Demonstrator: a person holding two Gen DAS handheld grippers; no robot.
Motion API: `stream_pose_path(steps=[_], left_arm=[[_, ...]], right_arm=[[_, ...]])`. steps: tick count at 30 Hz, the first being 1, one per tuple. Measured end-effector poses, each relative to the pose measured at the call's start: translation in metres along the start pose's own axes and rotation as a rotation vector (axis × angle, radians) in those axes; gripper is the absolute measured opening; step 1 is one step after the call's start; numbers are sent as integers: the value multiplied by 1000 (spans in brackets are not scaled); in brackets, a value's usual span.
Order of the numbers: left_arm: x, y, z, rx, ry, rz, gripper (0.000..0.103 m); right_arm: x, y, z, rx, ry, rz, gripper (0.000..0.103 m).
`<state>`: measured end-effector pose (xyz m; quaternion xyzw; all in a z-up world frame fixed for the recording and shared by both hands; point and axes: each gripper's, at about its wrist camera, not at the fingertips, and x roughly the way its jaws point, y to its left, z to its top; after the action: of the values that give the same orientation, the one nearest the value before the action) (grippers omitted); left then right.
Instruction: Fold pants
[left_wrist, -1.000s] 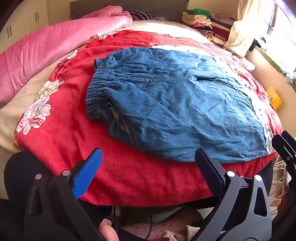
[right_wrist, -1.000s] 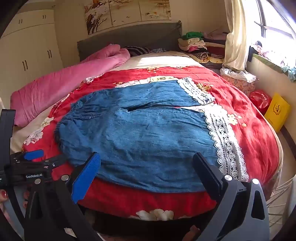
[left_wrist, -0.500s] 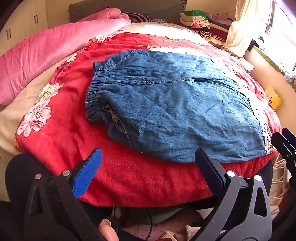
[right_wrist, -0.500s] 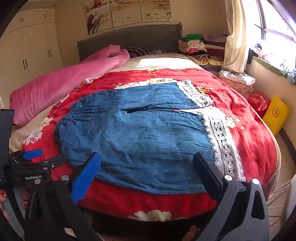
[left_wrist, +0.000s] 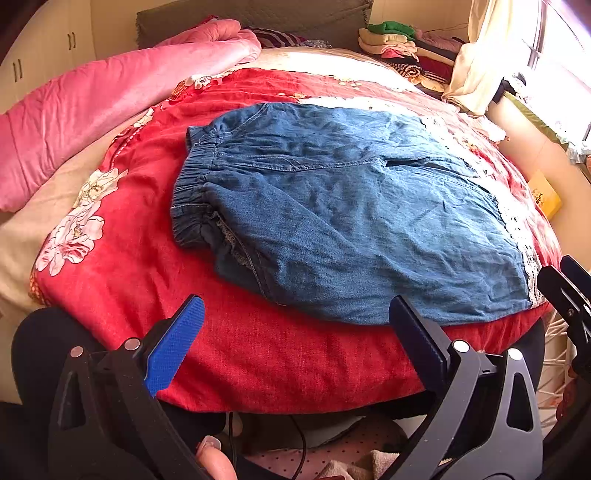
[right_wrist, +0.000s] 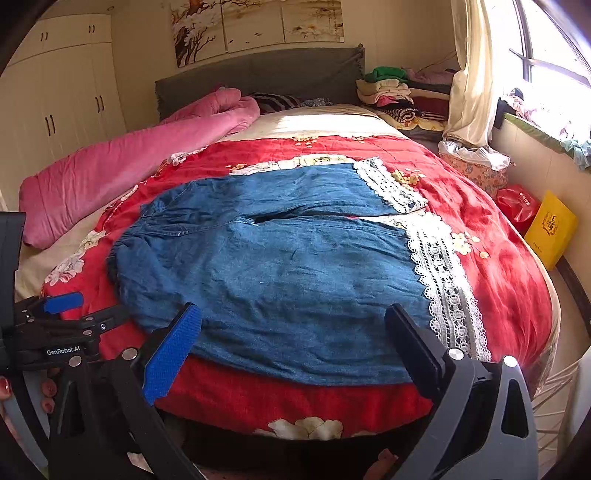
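Jaws spread wide and empty on both our left gripper (left_wrist: 295, 314) and right gripper (right_wrist: 293, 317); we hover near the blue pants (right_wrist: 288, 266) lying flat on the red quilt (left_wrist: 258, 354).

Left claw (left_wrist: 293, 325): black frame, silver screw heads, one blue textured pad, one black pad. Right claw (right_wrist: 291, 325): built alike; grey right finger. "GenRobot.AI" is printed in white on the left claw's body. Red-painted fingernails (right_wrist: 4, 387) are seen.
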<state>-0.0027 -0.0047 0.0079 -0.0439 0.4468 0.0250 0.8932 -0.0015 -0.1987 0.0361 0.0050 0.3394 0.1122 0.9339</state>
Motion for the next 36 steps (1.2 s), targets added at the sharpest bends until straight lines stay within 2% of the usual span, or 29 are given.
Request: stream_pose_path(steps=[36], left_arm=[[-3, 2, 0, 5, -15, 1, 94]], right_arm=[[3, 2, -1, -11, 8, -7, 99]])
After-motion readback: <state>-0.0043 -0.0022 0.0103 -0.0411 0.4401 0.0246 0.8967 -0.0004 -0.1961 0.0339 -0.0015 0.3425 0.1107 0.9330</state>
